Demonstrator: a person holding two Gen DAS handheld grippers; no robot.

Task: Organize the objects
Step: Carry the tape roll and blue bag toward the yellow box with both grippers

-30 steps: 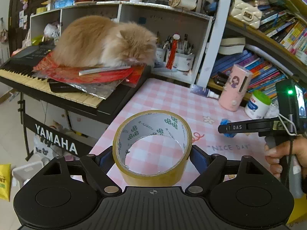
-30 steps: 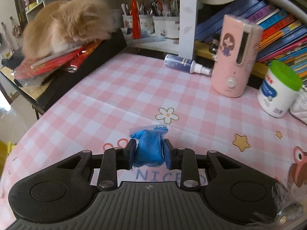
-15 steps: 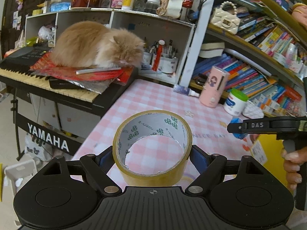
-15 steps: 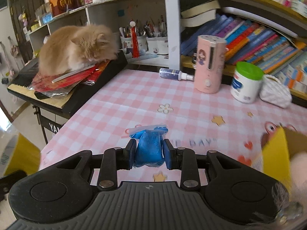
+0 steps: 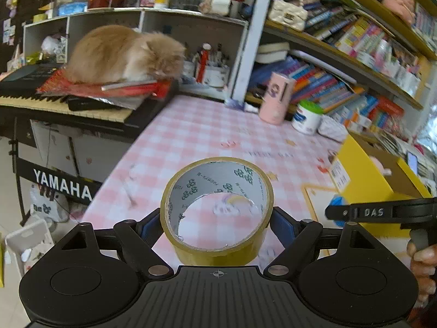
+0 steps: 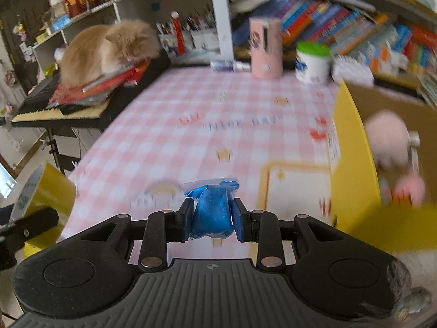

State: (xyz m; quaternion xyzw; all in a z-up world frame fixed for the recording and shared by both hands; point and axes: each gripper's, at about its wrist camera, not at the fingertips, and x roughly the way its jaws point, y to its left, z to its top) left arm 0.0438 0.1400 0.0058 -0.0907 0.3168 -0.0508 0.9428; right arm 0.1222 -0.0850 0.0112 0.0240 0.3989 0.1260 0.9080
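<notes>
Left gripper (image 5: 217,225) clamped around tape (image 5: 217,210); right gripper (image 6: 213,218) pinching blue bag (image 6: 211,213), yellow box (image 6: 352,164) just right, table (image 6: 191,125) below.

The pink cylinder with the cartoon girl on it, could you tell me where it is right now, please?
The pink cylinder stands upright at the table's far edge in front of the bookshelf, between a small spray bottle lying on its left and the green-lidded tub on its right.

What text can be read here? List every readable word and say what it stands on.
"YAMAHA": front panel of the keyboard stand.
"DAS": side of the right gripper.
Tablecloth lettering: too blurred to read.
Print inside the tape roll: too small to read.
Book spines and yellow box label: unreadable.
</notes>
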